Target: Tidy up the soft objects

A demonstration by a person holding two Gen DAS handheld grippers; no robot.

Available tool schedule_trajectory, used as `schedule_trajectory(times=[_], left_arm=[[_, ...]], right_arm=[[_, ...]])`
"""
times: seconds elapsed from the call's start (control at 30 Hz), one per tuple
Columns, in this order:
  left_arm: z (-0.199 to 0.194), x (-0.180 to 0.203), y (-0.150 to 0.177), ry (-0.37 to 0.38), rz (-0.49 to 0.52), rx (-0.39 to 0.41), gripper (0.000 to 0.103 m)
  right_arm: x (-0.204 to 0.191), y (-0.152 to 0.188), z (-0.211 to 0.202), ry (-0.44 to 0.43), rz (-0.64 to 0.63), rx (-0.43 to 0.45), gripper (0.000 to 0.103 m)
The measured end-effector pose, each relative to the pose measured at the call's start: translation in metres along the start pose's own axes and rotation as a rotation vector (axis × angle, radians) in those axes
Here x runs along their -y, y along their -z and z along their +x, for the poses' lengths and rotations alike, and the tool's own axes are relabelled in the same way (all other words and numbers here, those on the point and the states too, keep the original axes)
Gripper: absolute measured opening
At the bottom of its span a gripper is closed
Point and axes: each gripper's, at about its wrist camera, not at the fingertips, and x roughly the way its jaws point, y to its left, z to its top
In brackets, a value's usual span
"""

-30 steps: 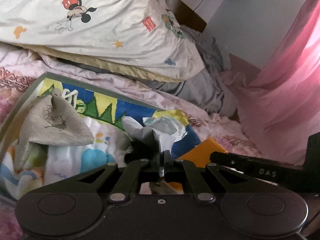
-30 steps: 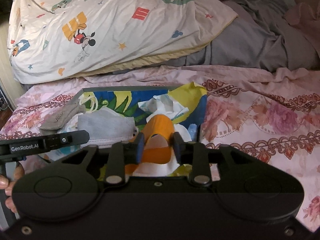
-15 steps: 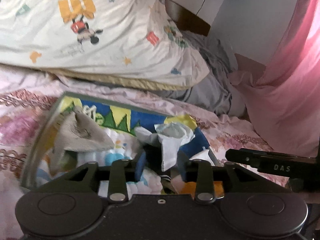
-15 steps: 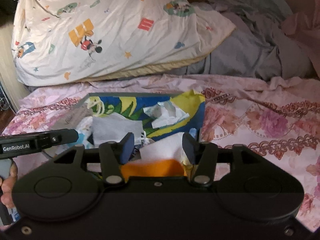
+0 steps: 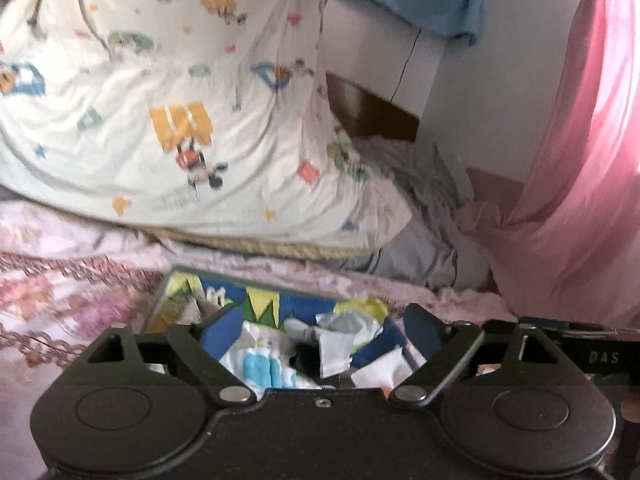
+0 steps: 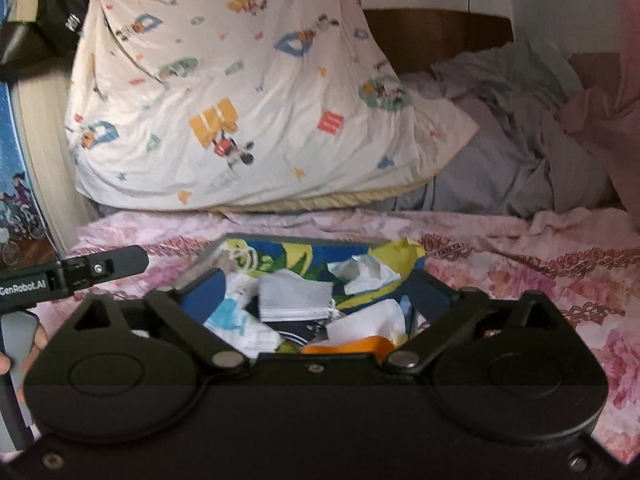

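A fabric storage box with a colourful printed lining (image 6: 296, 254) (image 5: 264, 304) sits on the bed, holding several soft items. Among them are a grey folded cloth (image 6: 294, 294), crumpled white pieces (image 6: 362, 274) (image 5: 338, 344), a blue-and-white cloth (image 5: 258, 366) and an orange piece (image 6: 360, 346) at the near edge. My right gripper (image 6: 316, 292) is wide open above the box with nothing between its fingers. My left gripper (image 5: 324, 330) is open too, over the box's near side, and empty. Its body shows at the left of the right wrist view (image 6: 72, 270).
A big cartoon-print duvet (image 6: 240, 100) is heaped behind the box. Grey bedding (image 6: 520, 160) lies at the back right and a pink curtain (image 5: 580, 160) hangs on the right. The pink floral bedspread (image 6: 540, 272) surrounds the box. A hand (image 6: 24, 344) grips the left handle.
My right gripper let go of the orange piece, which now lies in the box. My left gripper released the white crumpled piece. Both opened wide and pulled back and up.
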Motion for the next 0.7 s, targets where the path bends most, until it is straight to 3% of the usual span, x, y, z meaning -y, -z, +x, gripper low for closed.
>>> schedule_trajectory(times=[0.17,0.47,0.7], left_arm=[[-0.043,0.014,-0.004,-0.031,0.016,0.063,0.102],[-0.125,0.036,0.018,-0.066,0.005,0.136,0.102],[-0.167,0.047,0.039,-0.088,0.026,0.173,0.102]], right_arm=[[-0.021,-0.004,-0.044,-0.031,-0.027,0.061,0.102],[-0.052,0.024,-0.122,-0.043,-0.004,0.168,0.102],[-0.071,0.050,-0.156,-0.026,-0.022,0.211,0.102]])
